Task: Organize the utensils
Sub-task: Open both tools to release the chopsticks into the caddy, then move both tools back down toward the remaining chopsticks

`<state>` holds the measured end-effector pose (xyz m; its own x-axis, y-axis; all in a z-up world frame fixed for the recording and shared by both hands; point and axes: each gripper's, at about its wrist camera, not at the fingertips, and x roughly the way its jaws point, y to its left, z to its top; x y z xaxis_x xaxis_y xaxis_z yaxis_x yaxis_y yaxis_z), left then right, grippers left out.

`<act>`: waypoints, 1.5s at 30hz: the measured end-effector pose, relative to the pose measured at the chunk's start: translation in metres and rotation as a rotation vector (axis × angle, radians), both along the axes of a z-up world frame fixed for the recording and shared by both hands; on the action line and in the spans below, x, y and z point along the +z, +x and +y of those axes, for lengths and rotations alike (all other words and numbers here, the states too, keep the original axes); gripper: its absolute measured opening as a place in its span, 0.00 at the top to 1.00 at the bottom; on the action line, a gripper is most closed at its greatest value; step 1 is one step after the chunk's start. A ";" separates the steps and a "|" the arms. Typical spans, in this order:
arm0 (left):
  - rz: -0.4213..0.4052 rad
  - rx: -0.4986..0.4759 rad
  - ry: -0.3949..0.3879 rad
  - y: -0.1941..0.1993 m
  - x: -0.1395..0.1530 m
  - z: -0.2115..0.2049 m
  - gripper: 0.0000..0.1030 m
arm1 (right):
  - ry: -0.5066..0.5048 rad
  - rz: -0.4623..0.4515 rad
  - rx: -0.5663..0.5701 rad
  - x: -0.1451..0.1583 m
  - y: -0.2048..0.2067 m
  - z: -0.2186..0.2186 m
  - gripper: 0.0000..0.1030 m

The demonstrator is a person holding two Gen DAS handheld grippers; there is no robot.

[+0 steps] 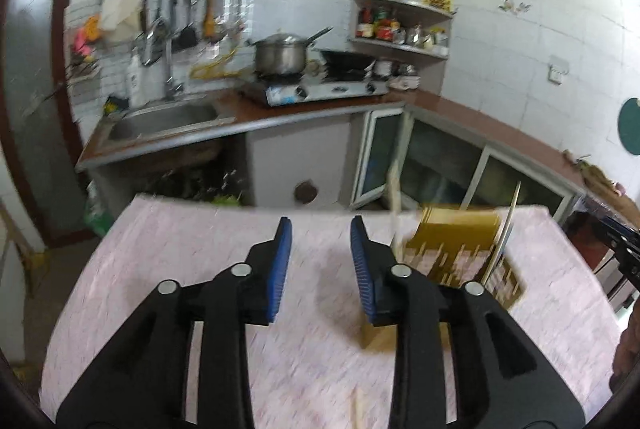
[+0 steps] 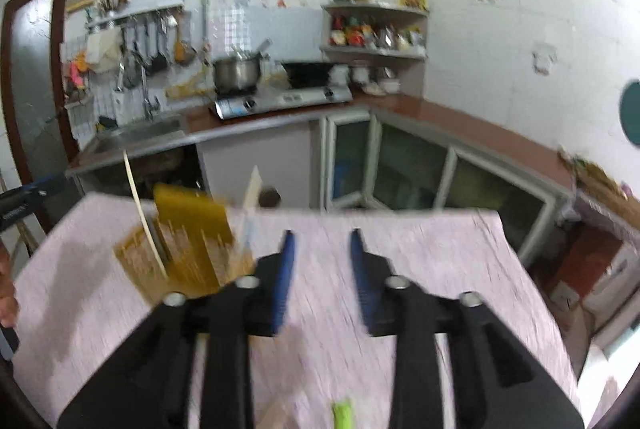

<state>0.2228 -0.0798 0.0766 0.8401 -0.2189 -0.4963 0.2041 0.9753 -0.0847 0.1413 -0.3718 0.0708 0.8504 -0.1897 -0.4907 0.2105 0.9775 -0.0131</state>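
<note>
A yellow wooden rack (image 1: 460,249) stands on the pink-clothed table (image 1: 200,269), with a pale plate (image 1: 505,229) upright in it and a pale wooden utensil (image 1: 395,205) standing at its left side. My left gripper (image 1: 321,229) is open and empty, just left of the rack. In the right wrist view the rack (image 2: 192,245) is at the left with the plate (image 2: 142,217) and the utensil (image 2: 251,205). My right gripper (image 2: 323,241) is open and empty, right of the rack. A green handle tip (image 2: 342,415) and a wooden stick end (image 1: 357,409) lie near the table's front edge.
Behind the table runs an L-shaped kitchen counter (image 1: 304,117) with a sink (image 1: 168,121), a gas stove (image 1: 316,89) bearing a pot (image 1: 282,55) and a wok, and a corner shelf (image 1: 400,25) of jars. Glass cabinet doors (image 2: 400,165) stand below. A door (image 1: 36,89) is at the left.
</note>
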 end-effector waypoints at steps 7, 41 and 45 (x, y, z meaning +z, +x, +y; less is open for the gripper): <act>0.171 0.010 0.023 -0.078 -0.095 0.022 0.66 | 0.102 0.162 -0.053 -0.088 -0.076 -0.008 0.69; 0.375 -0.091 0.047 -0.195 -0.155 0.007 0.66 | 0.212 0.366 0.092 -0.158 -0.160 0.094 0.69; 0.390 -0.101 0.064 -0.195 -0.161 0.003 0.66 | 0.206 0.376 0.095 -0.161 -0.160 0.101 0.69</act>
<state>0.0273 -0.0769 -0.0845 0.5621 -0.2495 -0.7885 0.2641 0.9576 -0.1148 -0.0188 -0.2712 -0.0900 0.6144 0.0152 -0.7889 0.1369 0.9826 0.1255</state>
